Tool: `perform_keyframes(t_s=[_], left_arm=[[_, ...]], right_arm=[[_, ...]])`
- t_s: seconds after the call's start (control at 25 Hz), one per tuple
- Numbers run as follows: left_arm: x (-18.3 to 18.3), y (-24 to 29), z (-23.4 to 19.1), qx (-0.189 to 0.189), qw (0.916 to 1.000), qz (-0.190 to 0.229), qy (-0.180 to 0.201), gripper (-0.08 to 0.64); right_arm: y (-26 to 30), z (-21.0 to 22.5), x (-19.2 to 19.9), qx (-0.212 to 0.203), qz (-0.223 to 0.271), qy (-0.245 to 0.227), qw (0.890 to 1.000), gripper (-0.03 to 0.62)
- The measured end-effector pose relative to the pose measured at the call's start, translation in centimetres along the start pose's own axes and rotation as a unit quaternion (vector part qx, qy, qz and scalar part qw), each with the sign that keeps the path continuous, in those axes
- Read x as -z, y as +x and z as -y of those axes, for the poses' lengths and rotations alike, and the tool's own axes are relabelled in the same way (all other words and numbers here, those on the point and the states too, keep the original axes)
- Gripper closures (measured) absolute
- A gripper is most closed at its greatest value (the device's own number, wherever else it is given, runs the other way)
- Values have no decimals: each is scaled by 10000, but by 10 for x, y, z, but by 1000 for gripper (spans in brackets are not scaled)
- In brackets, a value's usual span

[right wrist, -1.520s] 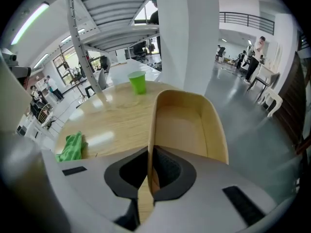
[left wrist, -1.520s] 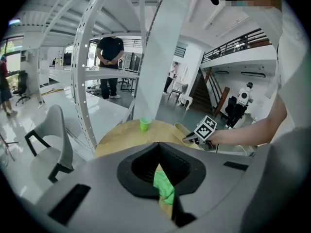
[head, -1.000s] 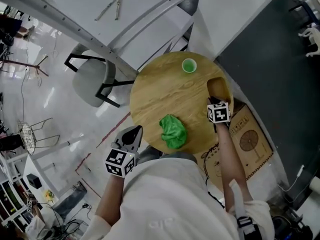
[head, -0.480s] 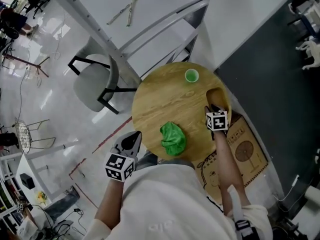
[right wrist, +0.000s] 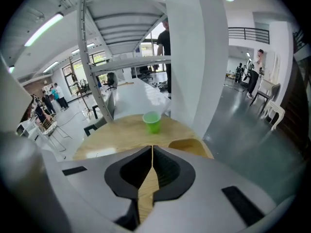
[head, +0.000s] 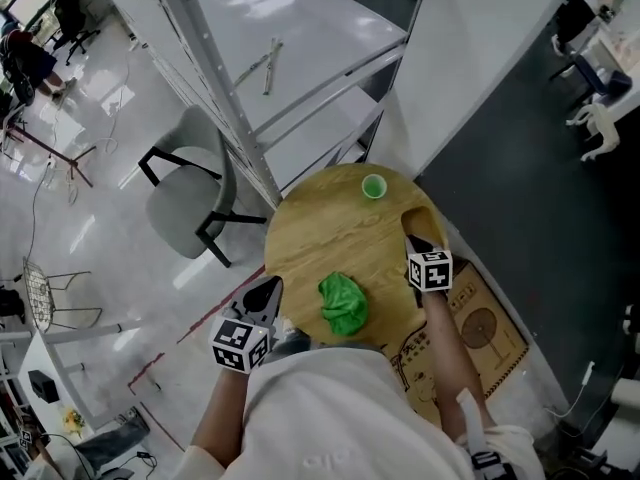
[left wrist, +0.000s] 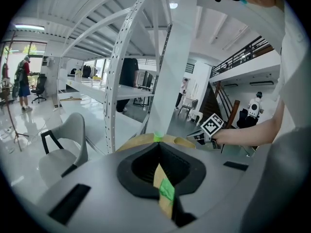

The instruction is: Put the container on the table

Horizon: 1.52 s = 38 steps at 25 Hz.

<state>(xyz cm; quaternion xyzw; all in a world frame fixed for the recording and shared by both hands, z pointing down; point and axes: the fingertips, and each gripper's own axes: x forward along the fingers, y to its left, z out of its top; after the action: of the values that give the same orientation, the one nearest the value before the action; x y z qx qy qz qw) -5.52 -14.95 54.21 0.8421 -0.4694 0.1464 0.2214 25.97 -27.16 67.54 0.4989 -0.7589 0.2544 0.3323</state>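
Observation:
A shallow oval wooden container (head: 421, 220) lies on the right edge of the round wooden table (head: 310, 238); it shows too in the right gripper view (right wrist: 187, 147). My right gripper (head: 414, 244) hovers over the container's near end, jaws closing with nothing between them (right wrist: 152, 152). A green cup (head: 373, 186) stands at the table's far side (right wrist: 152, 122). A crumpled green cloth (head: 343, 303) lies near the front edge. My left gripper (head: 268, 290) is shut and empty, off the table's near-left edge (left wrist: 158, 147).
A grey chair (head: 190, 193) stands left of the table beside slanted white rack posts (head: 225, 98). A white pillar (right wrist: 194, 57) rises just behind the table. A printed cardboard box (head: 475, 323) lies on the floor at the right.
The right gripper has lifted a little off the container, which stays on the table. The left gripper has risen slightly. The head view has shifted, so the table sits lower in the picture.

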Motion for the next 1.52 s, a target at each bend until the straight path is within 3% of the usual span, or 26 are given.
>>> perform_keyframes(t_s=[0.4,0.84,1.16,1.52], left_arm=[[-40,-13,-3,191,9985,487,147,545],[-69,-20,1,557,9948,812,273,545],[-88,-19,16,958,9895,951,522,545],[-88,-15,34,1306,9834,903,874,545]], right_arm=[[-72,-79,-55,-543,812,-259,9949,566],[-144,-172,-91,-1163,1822,-409,9755,568],[-173,-190,-85,-1097,2149,-483,9692,568],[-188,-184,-64,-768,2182,-429,9719,568]])
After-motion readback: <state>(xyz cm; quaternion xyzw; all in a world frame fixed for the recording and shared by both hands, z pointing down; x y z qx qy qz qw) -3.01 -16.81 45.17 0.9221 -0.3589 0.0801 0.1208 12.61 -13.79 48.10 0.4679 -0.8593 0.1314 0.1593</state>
